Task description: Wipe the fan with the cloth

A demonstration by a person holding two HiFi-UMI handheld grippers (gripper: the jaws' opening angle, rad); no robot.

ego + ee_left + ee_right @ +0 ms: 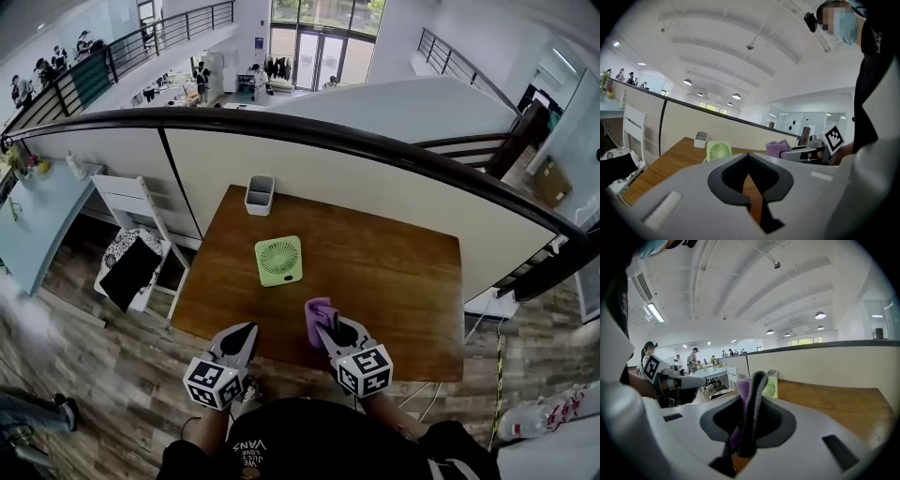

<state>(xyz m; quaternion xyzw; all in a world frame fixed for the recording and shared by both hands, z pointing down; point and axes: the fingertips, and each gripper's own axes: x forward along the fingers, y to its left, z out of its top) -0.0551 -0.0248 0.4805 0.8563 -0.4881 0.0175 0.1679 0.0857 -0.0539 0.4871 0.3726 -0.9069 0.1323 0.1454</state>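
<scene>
— Where's the fan?
— The pale green desk fan (278,261) stands on the brown wooden worktop (403,281), its round grille facing the person. It sits apart from both grippers, on the far side of them. Behind it, near the worktop's far edge, is a small grey container (260,195).
— And the cloth?
— The purple cloth (317,311) is in the right gripper (328,330). Its jaws are clamped on it, and a fold sticks out past the tips, over the near part of the worktop.
— The left one?
— The left gripper (247,330) has its jaws closed together with nothing between them. It is at the worktop's near edge, just left of the right gripper.
— Anything touching the fan?
— No, neither the cloth nor either gripper.
</scene>
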